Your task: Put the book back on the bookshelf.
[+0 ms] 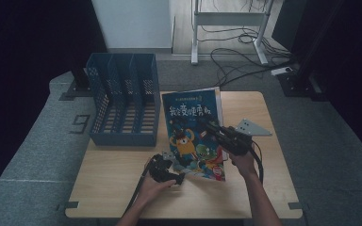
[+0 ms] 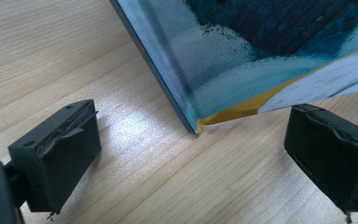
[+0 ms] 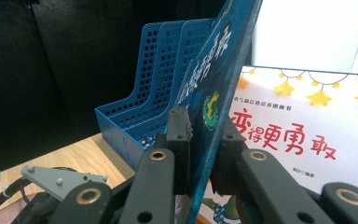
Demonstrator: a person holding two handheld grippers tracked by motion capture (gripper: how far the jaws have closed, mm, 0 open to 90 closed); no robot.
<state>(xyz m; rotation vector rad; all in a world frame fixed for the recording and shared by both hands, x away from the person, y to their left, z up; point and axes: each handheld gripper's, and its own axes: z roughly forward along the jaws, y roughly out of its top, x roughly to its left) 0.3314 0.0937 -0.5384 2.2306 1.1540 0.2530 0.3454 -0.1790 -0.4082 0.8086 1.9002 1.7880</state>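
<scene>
On the middle of the wooden desk [image 1: 122, 181], just right of the blue file rack [image 1: 122, 101], a picture book [image 1: 193, 134] is propped up on edge. Its long axis runs from the person's side toward the far edge of the desk, the printed title at the far end and the cartoon figures at the near end. The cover tilts, its face turned toward the left and upward, with its near lower corner resting on the wood.

The right tool [image 1: 217, 129] is clamped on the book's right-hand long edge; in the right gripper view its two jaws press the cover [image 3: 205, 116] from both sides. Under the raised book lies a second book [image 3: 303, 135] with red lettering and yellow stars on a pale cover, flat on the desk.

The left tool [image 1: 167, 172] sits low at the book's near corner with its jaws spread apart, gripping nothing; in the left gripper view that corner [image 2: 196, 128] stands between the two pads, clear of both.

The rack's open slots face upward, close beside the book's left side. Behind the desk, cables [image 1: 235, 61] trail across the grey floor near a white frame [image 1: 228, 19].
</scene>
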